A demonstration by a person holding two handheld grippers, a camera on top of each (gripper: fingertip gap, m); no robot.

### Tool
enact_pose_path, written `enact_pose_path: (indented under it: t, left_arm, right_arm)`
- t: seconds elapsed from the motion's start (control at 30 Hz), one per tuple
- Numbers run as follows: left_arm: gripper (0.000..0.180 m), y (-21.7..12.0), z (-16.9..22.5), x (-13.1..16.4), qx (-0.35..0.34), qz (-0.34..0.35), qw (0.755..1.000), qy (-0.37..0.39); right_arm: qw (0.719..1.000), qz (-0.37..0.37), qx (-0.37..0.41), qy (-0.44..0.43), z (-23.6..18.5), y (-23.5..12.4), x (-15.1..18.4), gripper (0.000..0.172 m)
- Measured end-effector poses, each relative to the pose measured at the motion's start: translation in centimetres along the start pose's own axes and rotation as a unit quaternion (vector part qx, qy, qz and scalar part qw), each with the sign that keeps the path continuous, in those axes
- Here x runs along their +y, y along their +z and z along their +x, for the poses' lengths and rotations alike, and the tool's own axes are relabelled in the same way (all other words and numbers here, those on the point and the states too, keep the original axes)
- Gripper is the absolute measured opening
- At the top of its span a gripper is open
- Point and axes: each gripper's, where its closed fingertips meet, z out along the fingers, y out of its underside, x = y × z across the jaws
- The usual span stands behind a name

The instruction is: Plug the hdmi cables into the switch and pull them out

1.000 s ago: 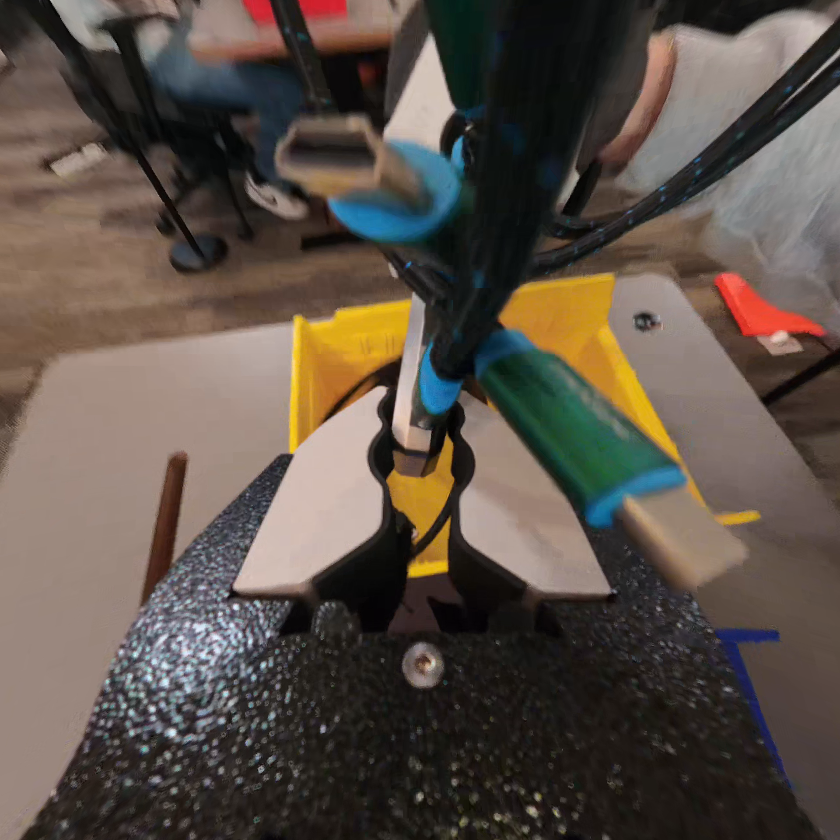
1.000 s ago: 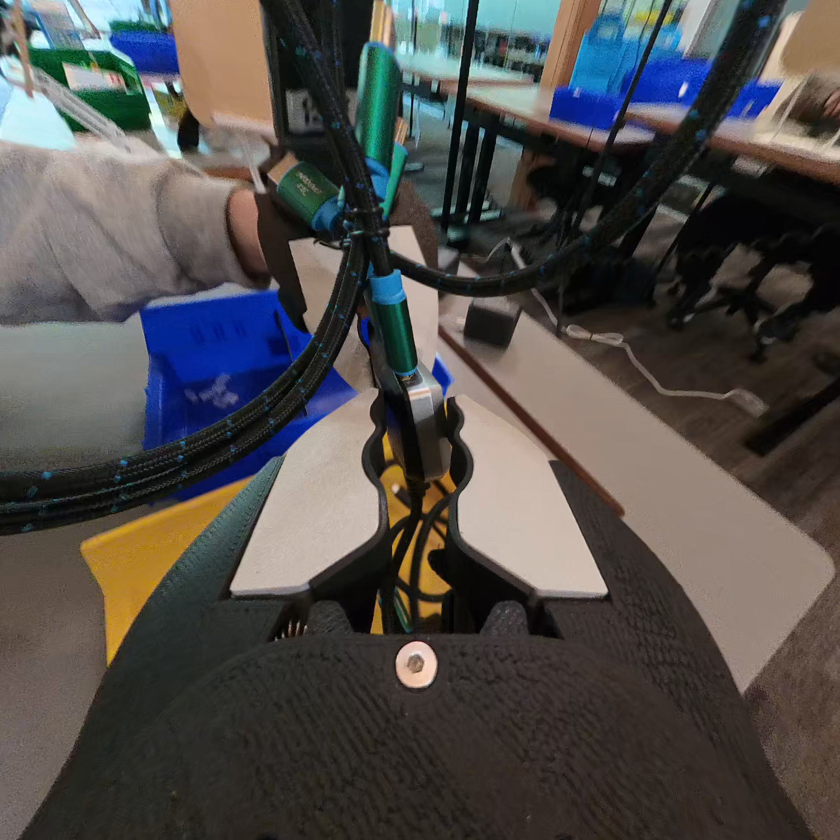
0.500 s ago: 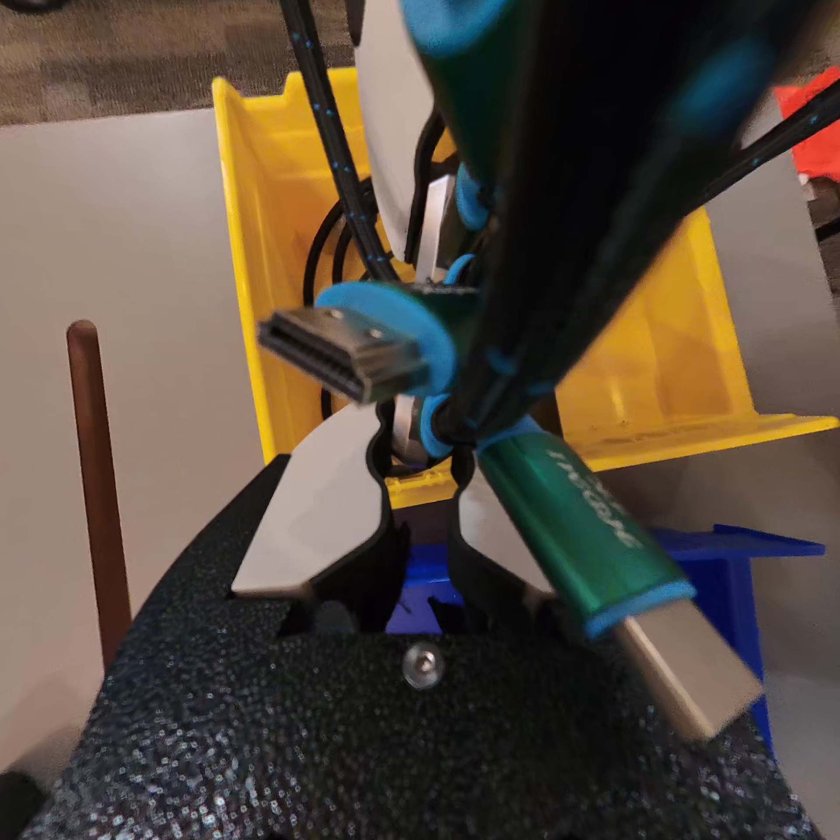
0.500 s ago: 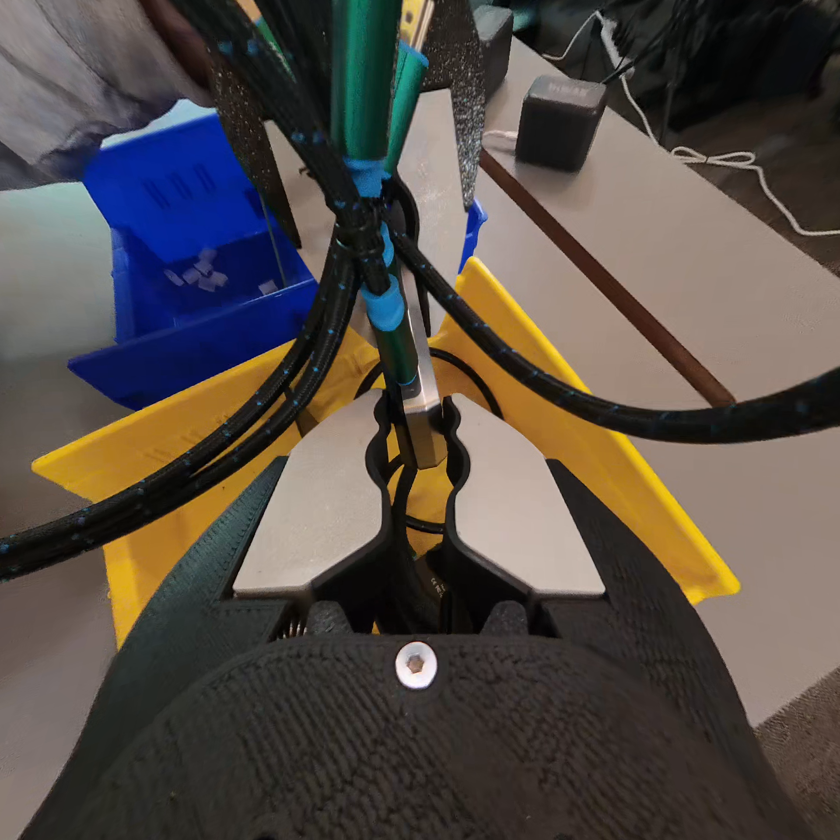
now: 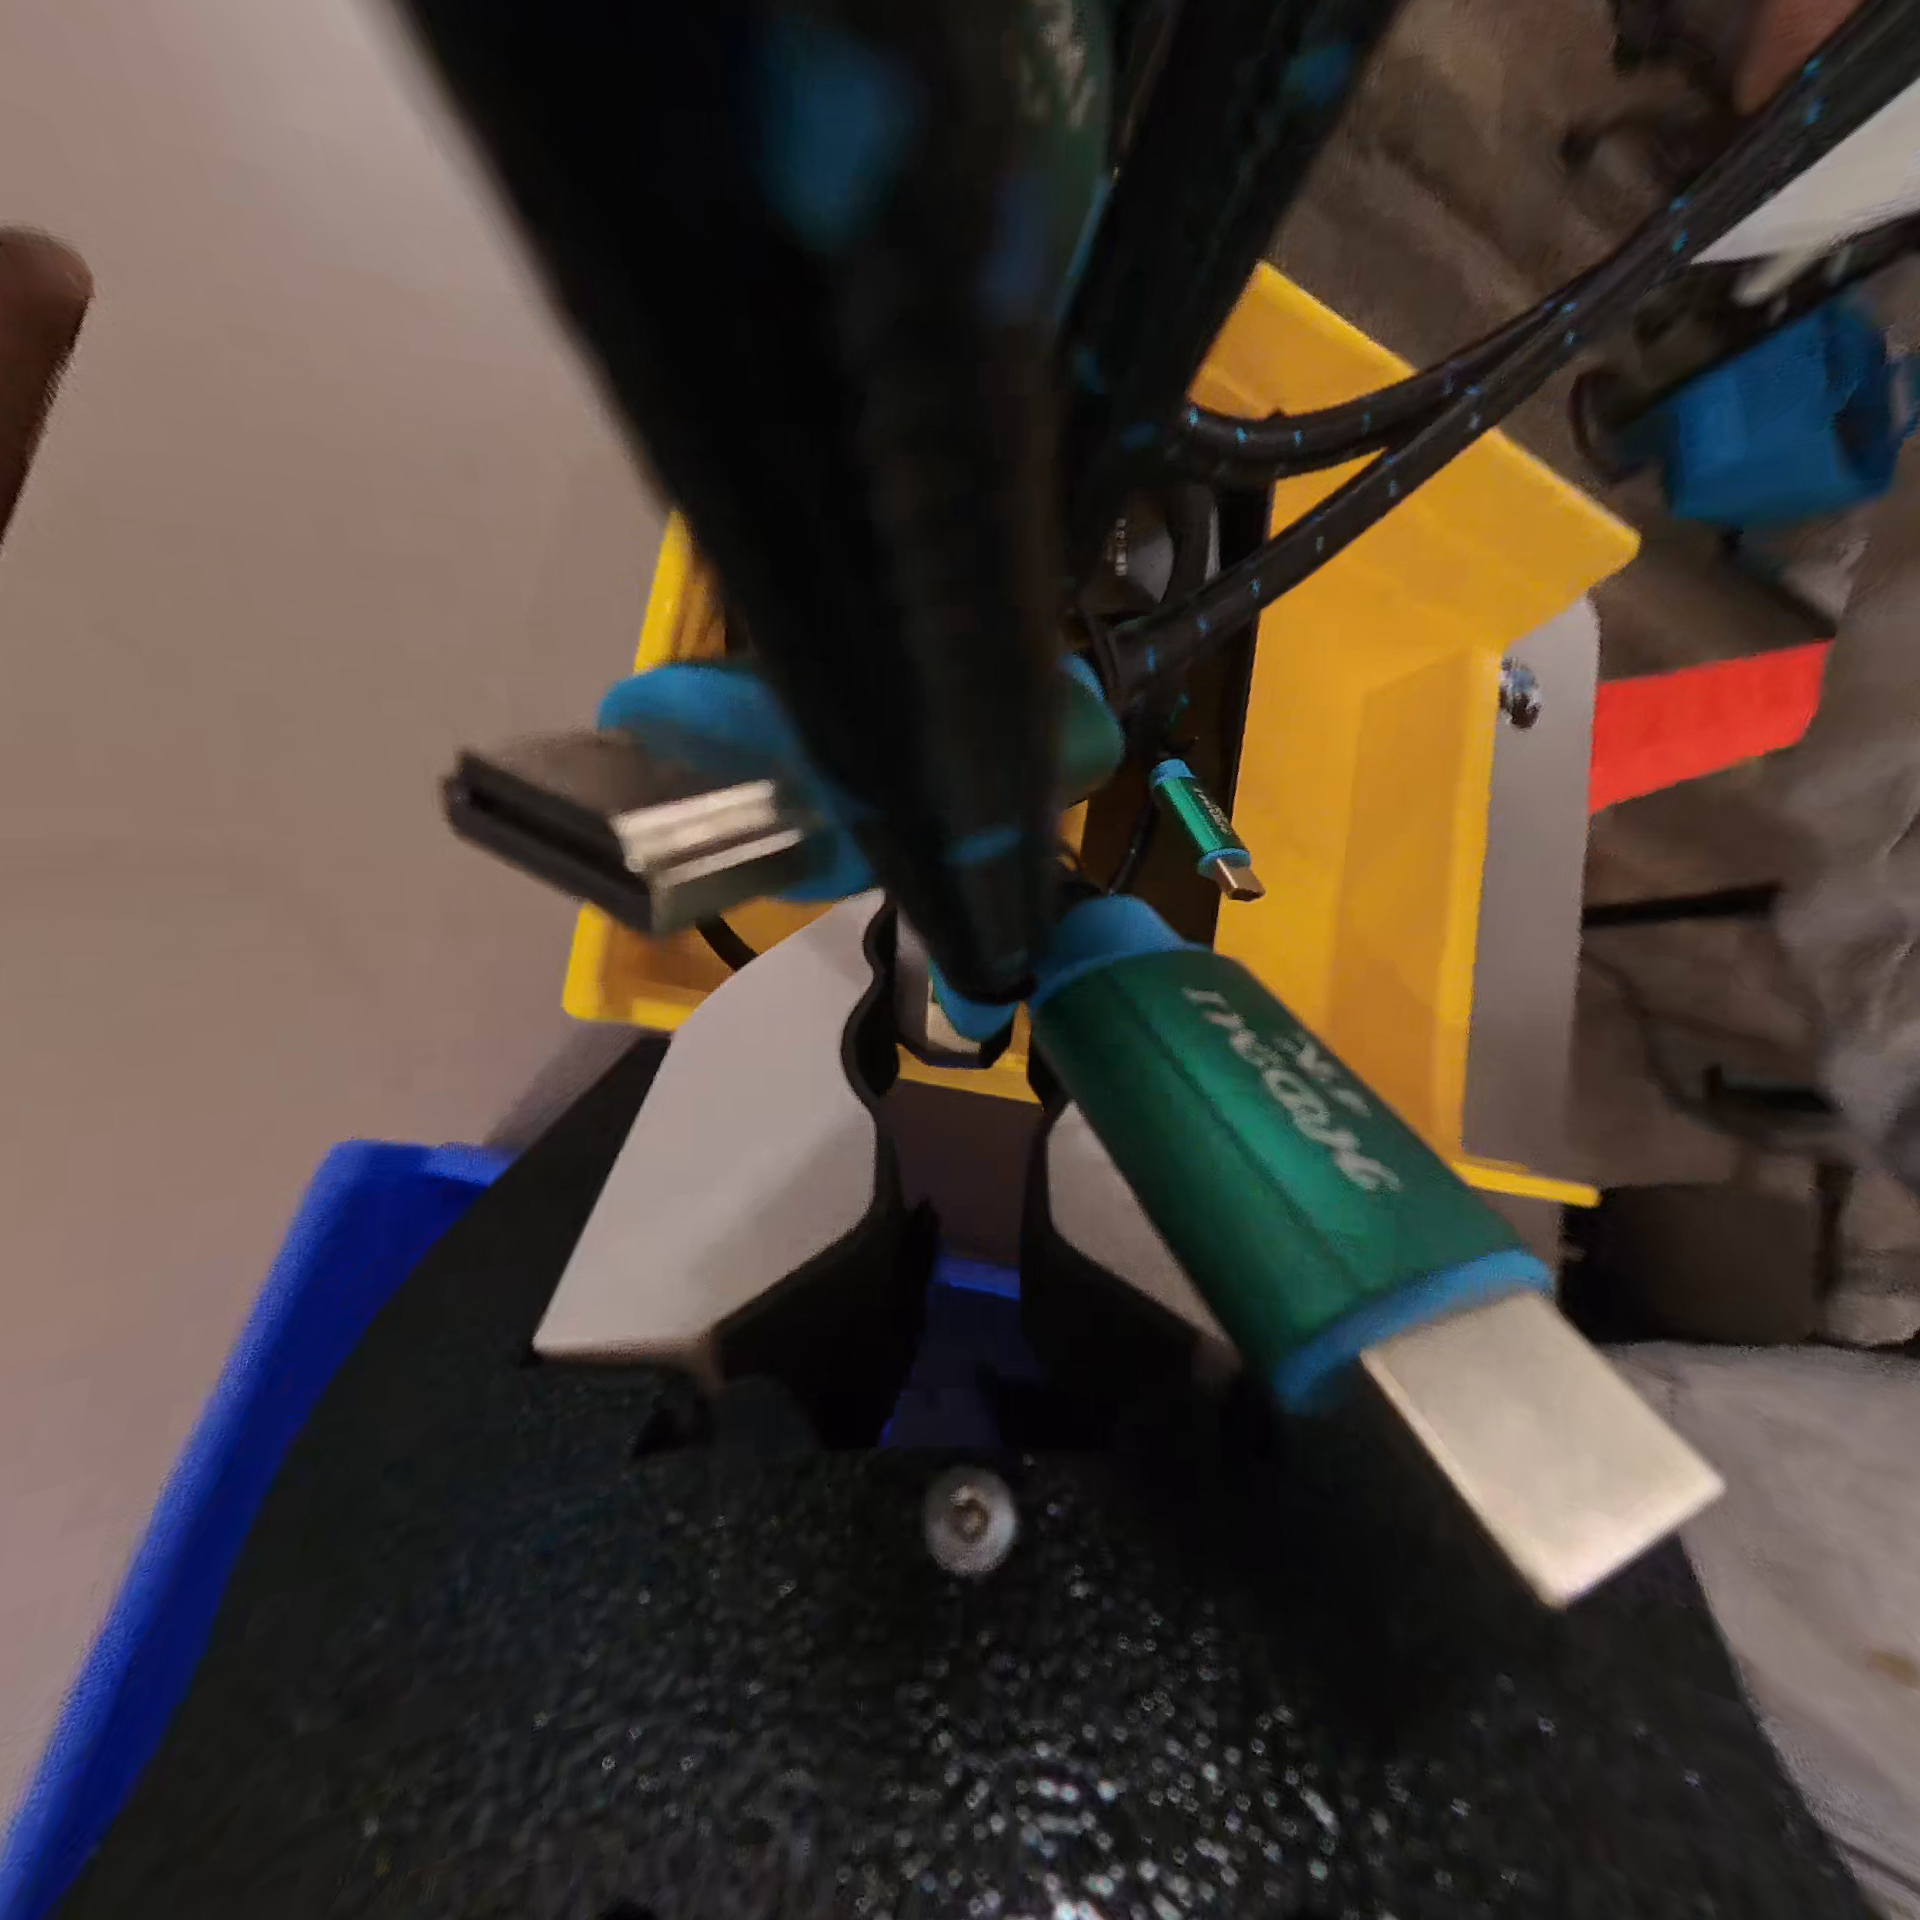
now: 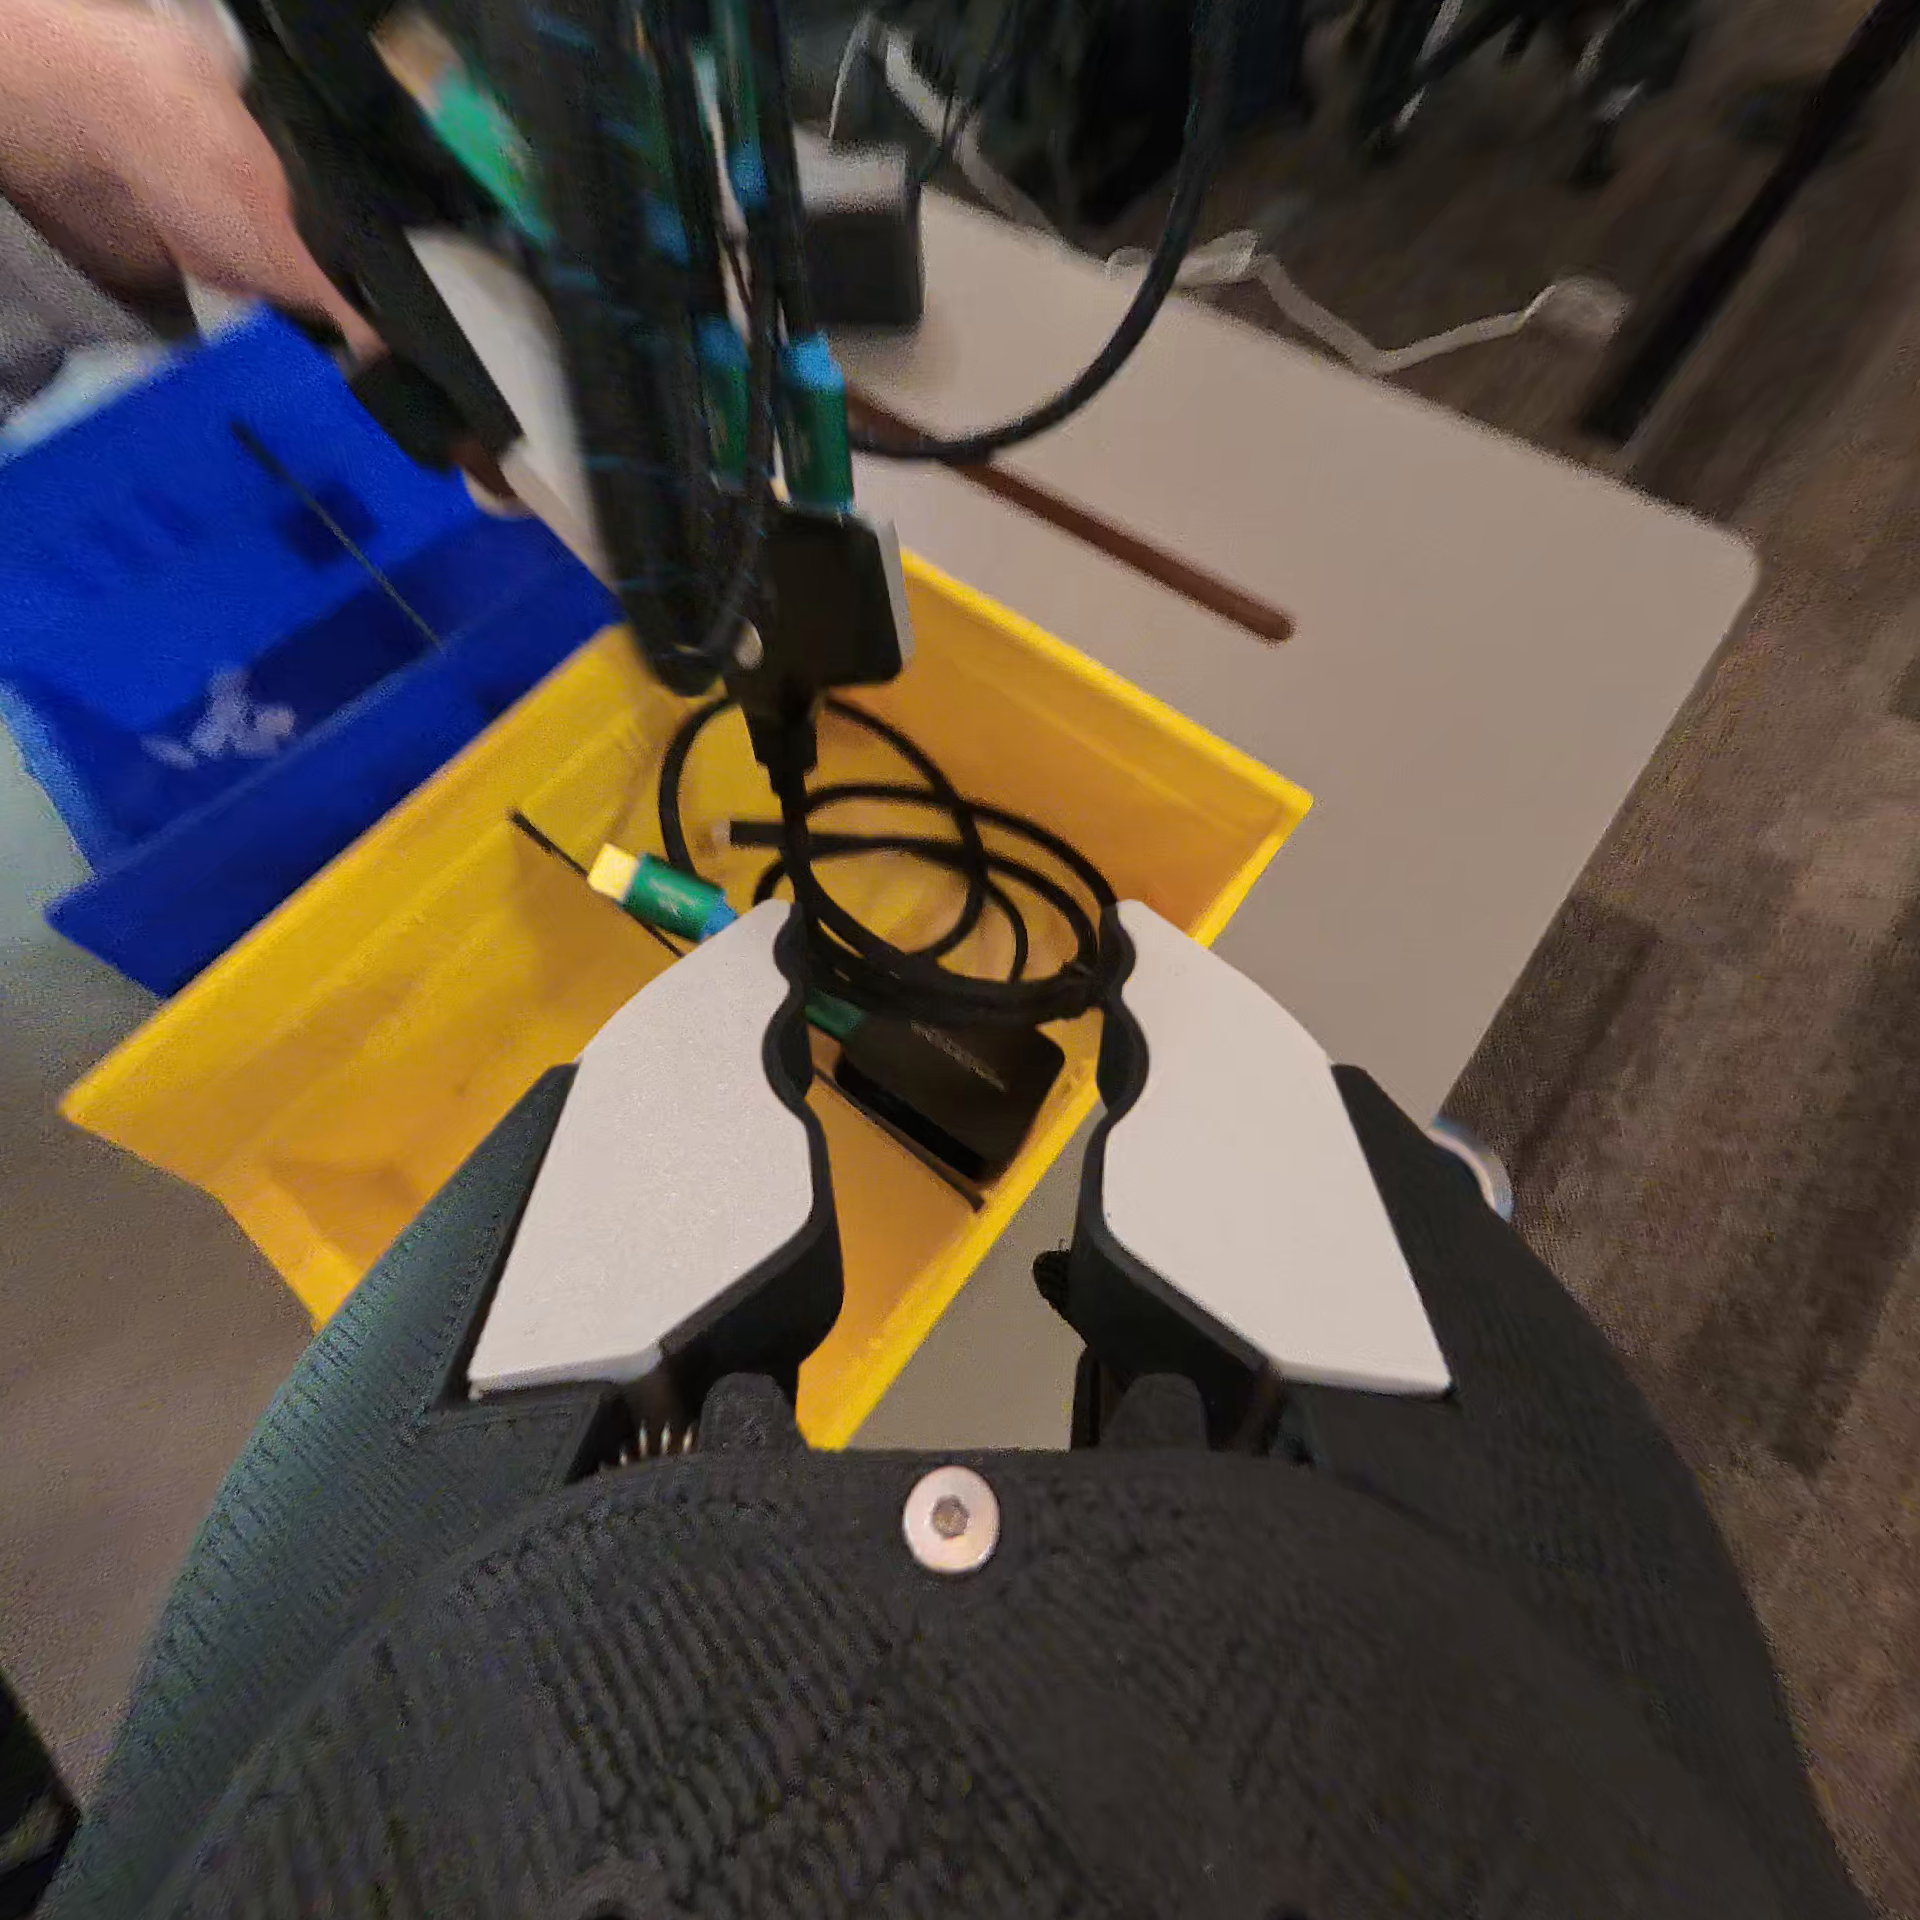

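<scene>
Left gripper: closed on a bundle of black braided cables, pinched at a blue collar and silver plug; green-sleeved connector and a second plug sticking out either side, above the yellow bin.

Right gripper: jaws wide apart, nothing between the pads, over the yellow bin with a coiled black cable, small green plug and black adapter inside.

Blue bin beside it on the grey tabletop.
</scene>
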Motion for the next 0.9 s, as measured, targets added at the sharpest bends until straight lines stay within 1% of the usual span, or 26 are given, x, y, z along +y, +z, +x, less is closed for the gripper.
enact_pose_path:
  t: [0.03, 0.1, 0.17, 0.27, 0.3, 0.33, 0.37, 0.4, 0.43, 0.47, 0.53, 0.6, 0.7, 0.8, 0.9]
  left_arm:
    - [0.023, 0.0, 0.0, 0.3, 0.003, 0.004, 1.0, -0.017]
    - [0.023, 0.0, 0.1, 0.6, 0.004, 0.017, 0.999, -0.033]
    - [0.022, 0.1, 0.4, 0.7, -0.002, 0.025, 0.999, -0.027]
    - [0.024, 0.2, 1.0, 0.7, -0.015, 0.023, 1.0, -0.003]
    - [0.026, 0.2, 1.3, 0.8, -0.017, 0.022, 1.0, 0.003]
    - [0.029, 0.2, 1.5, 0.8, -0.018, 0.021, 1.0, 0.008]
    - [0.031, 0.2, 1.7, 0.8, -0.019, 0.023, 0.999, 0.015]
    - [0.033, 0.2, 1.9, 0.8, -0.02, 0.025, 0.999, 0.018]
    - [0.035, 0.1, 2.0, 0.9, -0.022, 0.028, 0.999, 0.018]
    - [0.037, 0.0, 2.2, 1.2, -0.021, 0.024, 0.999, 0.022]
    - [0.056, -0.4, 2.3, 2.4, -0.032, 0.003, 0.999, 0.034]
    - [0.059, -1.1, 2.5, 2.8, -0.041, 0.009, 0.998, 0.043]
    - [0.064, -2.1, 2.3, 2.9, -0.055, 0.022, 0.997, 0.046]
    - [0.067, -2.6, 2.2, 1.7, -0.064, 0.065, 0.995, 0.044]
    - [0.076, -2.7, 2.5, -0.4, -0.079, 0.117, 0.987, 0.072]
  right_arm:
    - [0.999, 0.039, -0.004, 0.009, -0.6, -0.6, -1.0, 0.052]
    - [0.992, 0.12, -0.028, 0.034, -2.1, -1.7, -3.4, 0.055]
    - [0.982, 0.173, -0.04, 0.059, -3.1, -1.9, -5.5, 0.06]
    - [0.983, 0.171, -0.015, 0.063, -3.2, -0.3, -7.1, 0.076]
    - [0.983, 0.172, -0.005, 0.057, -3.2, 0.3, -7.6, 0.078]
    - [0.984, 0.173, 0.008, 0.047, -3.1, 0.7, -8.0, 0.076]
    - [0.985, 0.171, 0.021, 0.03, -3.0, 1.0, -8.2, 0.053]
    - [0.985, 0.166, 0.036, 0.007, -2.8, 1.2, -8.1, 0.017]
    - [0.986, 0.159, 0.049, -0.011, -2.5, 1.3, -7.8, 0.005]
    - [0.988, 0.148, 0.044, -0.016, -2.5, 1.3, -7.2, 0.003]
    - [0.99, 0.137, 0.027, 0.006, -2.2, 1.1, -6.0, 0.002]
    - [0.992, 0.12, 0.026, 0.033, -1.2, 0.7, -4.1, 0.003]
    - [0.992, 0.084, 0.004, 0.093, -0.3, 0.3, -0.9, 0.003]
    - [0.988, 0.071, -0.002, 0.139, 0.5, -0.1, 1.1, 0.003]
    - [0.987, 0.053, -0.027, 0.147, -0.4, -0.4, 2.2, 0.002]
